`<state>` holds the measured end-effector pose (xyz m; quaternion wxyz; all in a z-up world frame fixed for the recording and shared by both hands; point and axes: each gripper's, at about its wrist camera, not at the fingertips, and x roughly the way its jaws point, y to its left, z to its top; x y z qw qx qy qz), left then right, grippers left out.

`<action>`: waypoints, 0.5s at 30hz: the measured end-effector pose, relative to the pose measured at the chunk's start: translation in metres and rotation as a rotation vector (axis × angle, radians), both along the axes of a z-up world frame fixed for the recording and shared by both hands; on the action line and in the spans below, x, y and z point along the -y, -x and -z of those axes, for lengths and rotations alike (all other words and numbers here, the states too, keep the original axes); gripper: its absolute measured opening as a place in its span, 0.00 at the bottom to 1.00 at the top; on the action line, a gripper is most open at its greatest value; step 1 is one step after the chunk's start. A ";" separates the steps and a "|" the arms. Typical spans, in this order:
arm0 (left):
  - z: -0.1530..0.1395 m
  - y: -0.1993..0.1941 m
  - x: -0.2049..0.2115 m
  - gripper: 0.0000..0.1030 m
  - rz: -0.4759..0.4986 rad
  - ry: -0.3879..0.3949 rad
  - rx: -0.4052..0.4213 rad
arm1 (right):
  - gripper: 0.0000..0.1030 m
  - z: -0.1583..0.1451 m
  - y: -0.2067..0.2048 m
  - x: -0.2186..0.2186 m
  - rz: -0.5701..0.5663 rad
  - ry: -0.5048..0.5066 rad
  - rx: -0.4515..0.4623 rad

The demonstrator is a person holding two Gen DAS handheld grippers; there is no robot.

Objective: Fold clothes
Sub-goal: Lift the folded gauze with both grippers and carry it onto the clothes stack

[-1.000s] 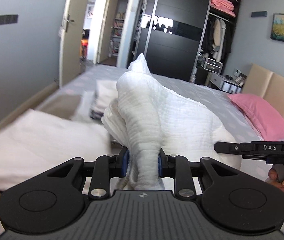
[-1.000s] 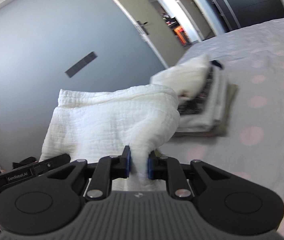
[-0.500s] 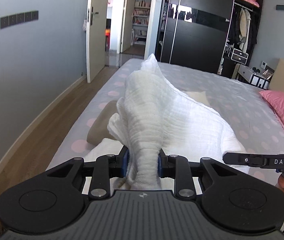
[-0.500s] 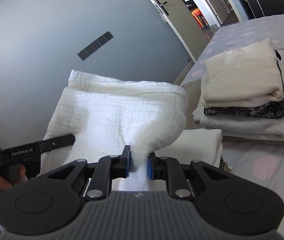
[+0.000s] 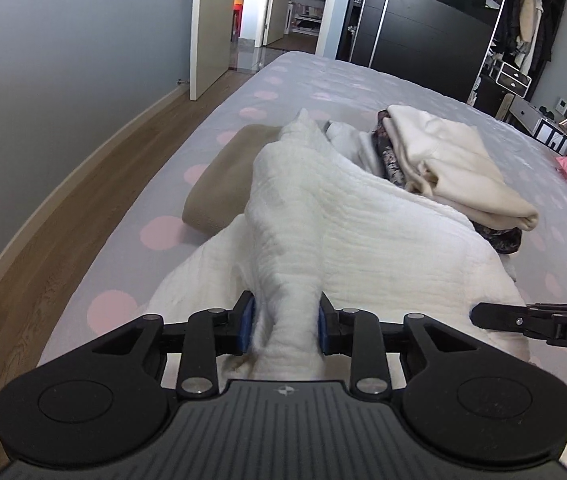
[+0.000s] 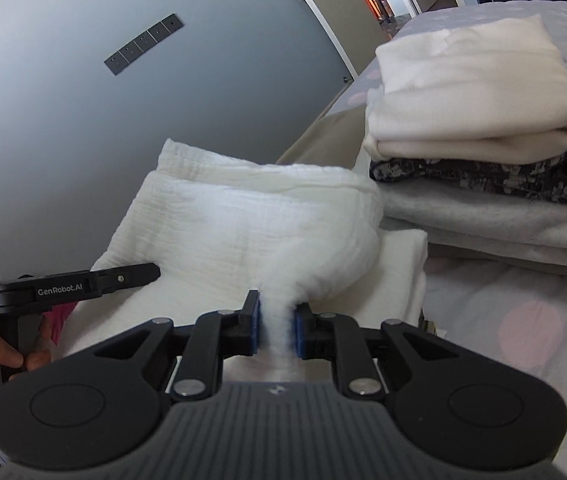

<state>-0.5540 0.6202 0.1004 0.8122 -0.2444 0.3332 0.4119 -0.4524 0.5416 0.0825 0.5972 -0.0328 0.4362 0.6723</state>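
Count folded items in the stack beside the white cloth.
4 visible: cream top uppermost, dark floral piece under it, grey layer next, tan piece at the bottom. More may be hidden between.

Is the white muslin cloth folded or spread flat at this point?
Folded. The white muslin cloth is doubled over in thick stacked layers, with a bunched part of it between each tool's pads; it lies beside the folded stack.

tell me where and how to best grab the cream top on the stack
Grip the cream top at its rounded folded edge facing the right hand-held gripper, coming in level from the near side. The fold is thick and overhangs the dark floral garment.
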 end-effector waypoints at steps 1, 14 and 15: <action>-0.001 0.002 0.001 0.30 -0.003 -0.002 0.006 | 0.27 0.001 -0.002 0.000 -0.002 0.003 -0.011; -0.074 0.013 0.048 0.35 -0.059 -0.103 -0.107 | 0.60 0.000 -0.080 -0.007 0.101 0.045 -0.313; -0.076 0.010 0.053 0.29 -0.045 -0.101 -0.116 | 0.59 0.004 -0.083 -0.010 0.106 0.056 -0.346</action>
